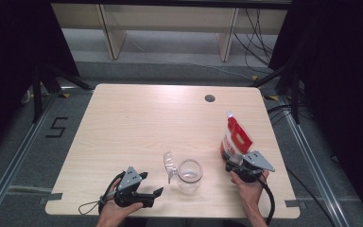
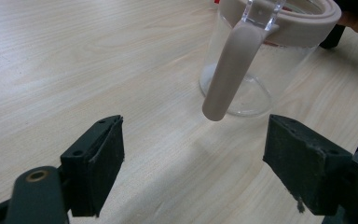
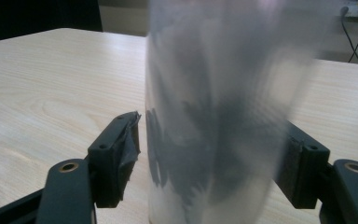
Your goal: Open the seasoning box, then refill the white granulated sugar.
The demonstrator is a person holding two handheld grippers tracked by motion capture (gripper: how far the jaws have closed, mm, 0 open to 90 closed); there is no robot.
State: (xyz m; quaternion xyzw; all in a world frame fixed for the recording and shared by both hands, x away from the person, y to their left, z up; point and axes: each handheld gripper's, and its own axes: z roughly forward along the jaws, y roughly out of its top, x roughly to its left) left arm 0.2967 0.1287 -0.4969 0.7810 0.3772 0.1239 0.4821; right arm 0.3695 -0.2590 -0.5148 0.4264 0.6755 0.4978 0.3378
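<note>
The red-and-white refill pouch stands upright between the jaws of our right gripper, its spout at the far top. In the right gripper view the pouch is a blurred grey mass between the pads. The left pad stands just clear of it, and we cannot tell whether the other pad touches, so we read the jaws as wide and not yet clamping.

Our worry is the soft wall. If we close low and off-centre, the pouch could buckle or topple away from the claw. If we squeeze hard with the spout uncapped, the contents could spurt out.

To the left of that claw, near but apart, sits the clear glass jar with its hinged lid swung open. A careless sweep towards it could knock it.

Our left gripper rests open and empty. Just ahead of its jaws is the jar, with the beige clasp hanging down. Left unsteadied, the jar may slide.
</note>
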